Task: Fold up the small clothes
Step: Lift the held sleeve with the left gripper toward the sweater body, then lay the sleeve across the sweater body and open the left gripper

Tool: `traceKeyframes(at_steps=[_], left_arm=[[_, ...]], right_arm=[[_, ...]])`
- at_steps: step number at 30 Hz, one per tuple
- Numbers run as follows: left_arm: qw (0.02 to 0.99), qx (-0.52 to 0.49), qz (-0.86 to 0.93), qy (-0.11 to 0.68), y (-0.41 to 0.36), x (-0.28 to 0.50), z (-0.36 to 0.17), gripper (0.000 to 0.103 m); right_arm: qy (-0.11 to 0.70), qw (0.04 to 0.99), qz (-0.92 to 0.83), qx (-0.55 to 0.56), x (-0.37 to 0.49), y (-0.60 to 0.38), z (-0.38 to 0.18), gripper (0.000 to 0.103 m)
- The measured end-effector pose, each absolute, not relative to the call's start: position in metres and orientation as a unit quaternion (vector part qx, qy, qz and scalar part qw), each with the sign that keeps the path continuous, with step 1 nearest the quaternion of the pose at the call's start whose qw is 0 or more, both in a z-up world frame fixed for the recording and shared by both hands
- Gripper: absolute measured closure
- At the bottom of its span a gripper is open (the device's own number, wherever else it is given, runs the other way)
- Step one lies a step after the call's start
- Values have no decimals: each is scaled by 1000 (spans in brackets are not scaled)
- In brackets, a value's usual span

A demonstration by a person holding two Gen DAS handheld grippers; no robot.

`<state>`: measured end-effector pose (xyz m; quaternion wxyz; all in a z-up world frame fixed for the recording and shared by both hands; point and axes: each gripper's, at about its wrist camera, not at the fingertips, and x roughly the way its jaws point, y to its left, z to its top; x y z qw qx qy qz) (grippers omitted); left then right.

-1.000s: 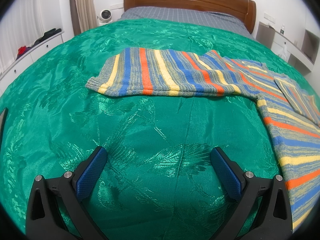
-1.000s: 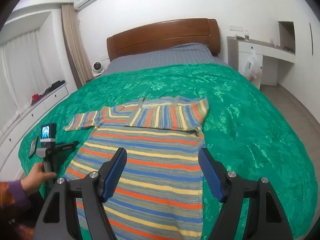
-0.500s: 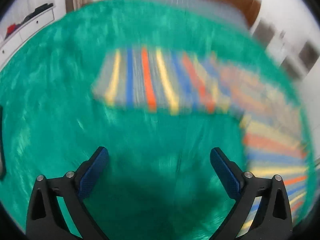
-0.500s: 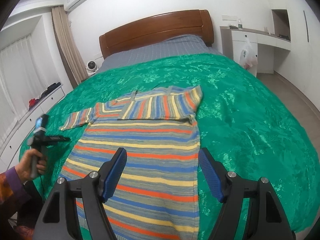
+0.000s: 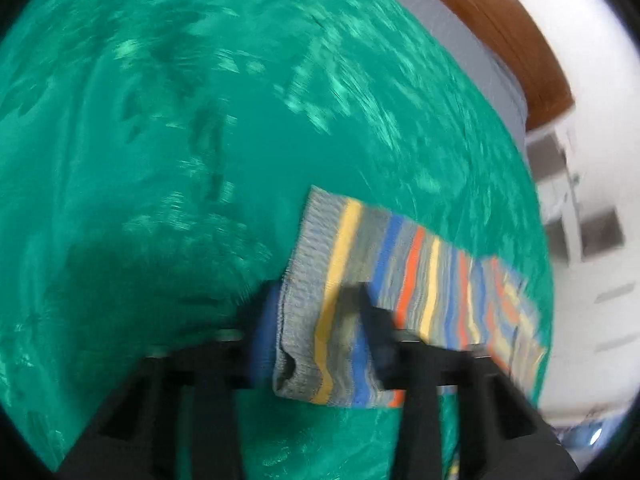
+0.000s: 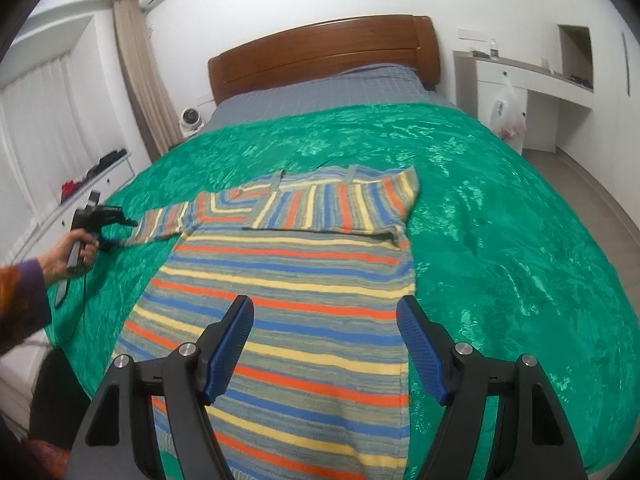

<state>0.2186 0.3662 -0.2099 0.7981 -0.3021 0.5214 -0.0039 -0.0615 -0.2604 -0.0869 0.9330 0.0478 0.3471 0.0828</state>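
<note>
two grippers over one striped knit sweater (image 6: 288, 312), spread flat on a green satin bedspread (image 6: 500, 208), collar toward a wooden headboard (image 6: 324, 52). body of the sweater lengthwise down the bed, hem nearest the right wrist camera; far sleeve (image 6: 336, 210) folded across the chest, other sleeve (image 5: 424, 280) stretched out sideways toward the bed's edge. left gripper (image 5: 320, 340) at that sleeve's cuff (image 5: 304, 292), jaws closing with the grey ribbed cuff bunched between them, blue pads against the knit on both sides; picture there smeared, so exact contact hard to judge. same gripper (image 6: 104, 216) seen small in the right wrist view, at the sleeve's end, gripped by a hand (image 6: 66, 254) with a purple and orange cuff. right gripper (image 6: 324, 348) above the lower body of the sweater, fingers (image 6: 230, 348) well apart, nothing between them, no touch on the cloth. white dresser (image 6: 520, 80) beside the headboard, plastic bag (image 6: 510, 114) hanging at its front.
</note>
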Motion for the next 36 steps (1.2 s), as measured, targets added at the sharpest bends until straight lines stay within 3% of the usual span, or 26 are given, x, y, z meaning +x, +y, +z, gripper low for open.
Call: traceKeyframes(at_steps=[2, 6, 9, 14, 17, 23, 25, 26, 27, 31, 33, 36], left_arm=[[800, -276, -23, 532, 352, 219, -208, 98], [822, -258, 11, 508, 345, 213, -176, 100], [855, -207, -8, 476, 314, 211, -121, 100], [879, -112, -120, 448, 187, 213, -44, 100], [873, -79, -170, 450, 115, 217, -36, 100], [844, -46, -232, 481, -15, 211, -91, 99], [836, -12, -245, 491, -51, 203, -115, 84], [829, -2, -242, 504, -59, 205, -123, 51], [818, 9, -234, 526, -68, 203, -136, 27], [818, -14, -242, 523, -47, 181, -138, 26], [842, -27, -206, 497, -9, 176, -133, 16], [871, -27, -133, 472, 45, 175, -135, 13]], right_arm=[[347, 933, 85, 45, -61, -258, -88, 30], [341, 934, 88, 58, -60, -261, -86, 30], [329, 938, 87, 62, -62, -267, -82, 30], [323, 940, 76, 78, -63, -284, -84, 30], [316, 942, 65, 96, -68, -297, -83, 30], [313, 944, 36, 99, -84, -322, -83, 29], [319, 941, 25, 105, -85, -331, -87, 30], [321, 941, 23, 108, -84, -334, -88, 30], [323, 940, 20, 111, -82, -338, -89, 30], [335, 935, 22, 117, -63, -349, -85, 30], [350, 928, 36, 121, -43, -350, -84, 30], [389, 904, 80, 158, 3, -343, -88, 30]])
